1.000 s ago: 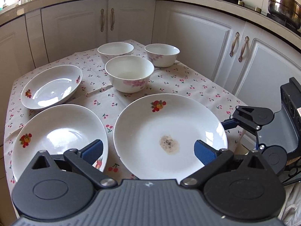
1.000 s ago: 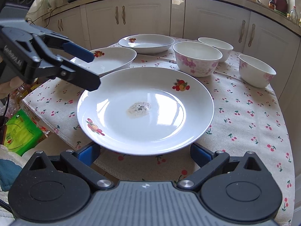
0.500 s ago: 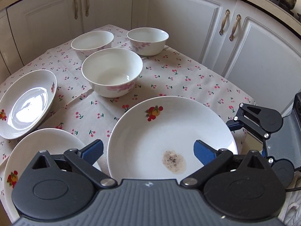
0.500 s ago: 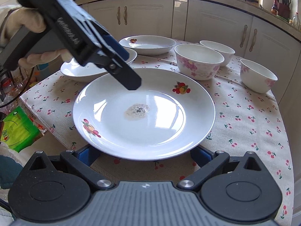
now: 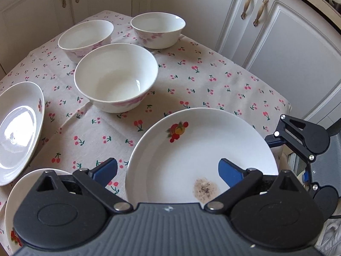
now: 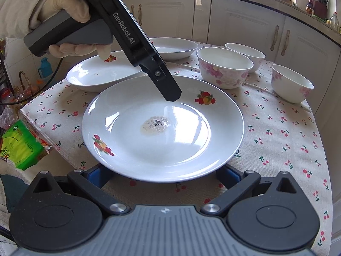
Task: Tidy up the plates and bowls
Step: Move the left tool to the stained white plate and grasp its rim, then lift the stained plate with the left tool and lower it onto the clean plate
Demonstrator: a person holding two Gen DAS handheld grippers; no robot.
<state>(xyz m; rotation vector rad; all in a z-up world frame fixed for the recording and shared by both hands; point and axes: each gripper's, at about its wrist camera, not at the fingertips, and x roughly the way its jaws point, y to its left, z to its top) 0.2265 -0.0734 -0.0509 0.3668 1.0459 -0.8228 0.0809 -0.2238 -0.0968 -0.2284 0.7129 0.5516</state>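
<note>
Left gripper (image 5: 167, 170) now astride plate (image 5: 191, 149) rim

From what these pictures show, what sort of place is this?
Most likely a home kitchen: white cabinet doors under a countertop, a small table with a cherry-print tablecloth, and a knife block on the counter.

Near-left plate (image 5: 25, 194): part hidden behind left gripper (image 5: 168, 170) body. Far-left plate (image 5: 17, 132): cut by frame edge. Right gripper (image 6: 162, 177): pads under large plate (image 6: 181, 149) rim, contact n/k.
</note>
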